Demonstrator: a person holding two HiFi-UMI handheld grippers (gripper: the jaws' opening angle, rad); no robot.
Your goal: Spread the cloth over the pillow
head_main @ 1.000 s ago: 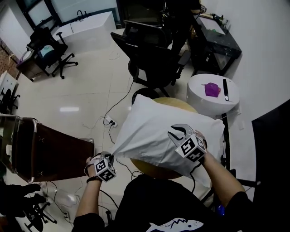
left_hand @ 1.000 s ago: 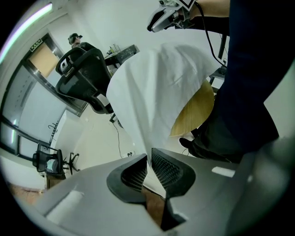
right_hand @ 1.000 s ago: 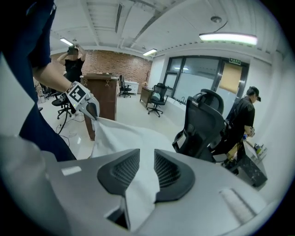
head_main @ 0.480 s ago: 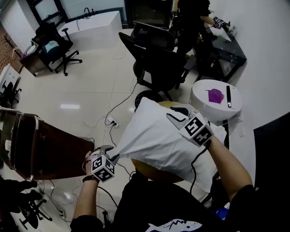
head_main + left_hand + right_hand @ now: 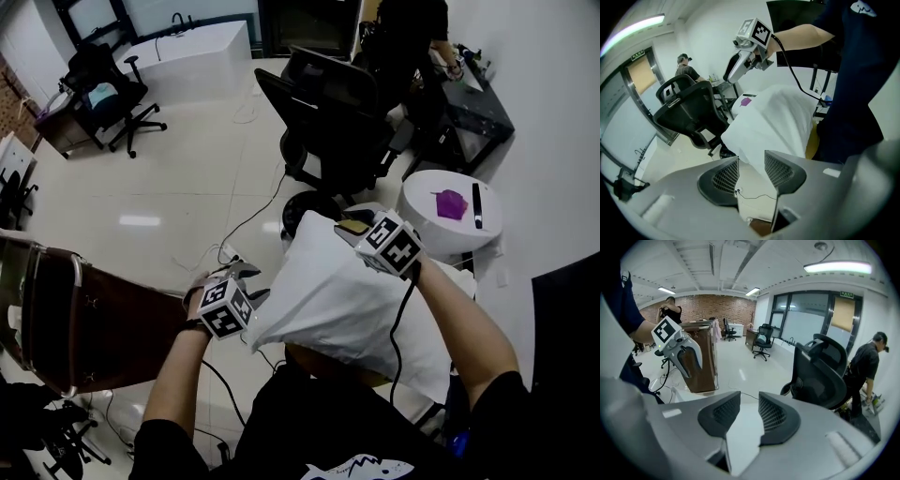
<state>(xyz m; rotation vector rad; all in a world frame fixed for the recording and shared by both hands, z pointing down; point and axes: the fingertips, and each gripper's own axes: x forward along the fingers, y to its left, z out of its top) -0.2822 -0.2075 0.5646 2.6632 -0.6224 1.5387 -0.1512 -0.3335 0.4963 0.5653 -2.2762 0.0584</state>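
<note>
white cloth (image 5: 347, 300) is lying bulged over the pillow, which cannot be told apart from it, on the round yellow bench (image 5: 813, 140). left tongs (image 5: 251, 281) are being held at the cloth's near-left corner. their jaws are standing apart, having just been opening; the corner's edge is showing in the gap and is not being pressed by either pad. right tongs (image 5: 354, 225) are being held at the far edge. their jaws have likewise just been opening and are standing apart, with cloth lying between them unpinched. black office chair (image 5: 342, 112) is standing just beyond the bench. white side table (image 5: 459, 239), carrying a purple object (image 5: 451, 203), is standing to the right. brown cabinet (image 5: 103, 319) is standing at left.
</note>
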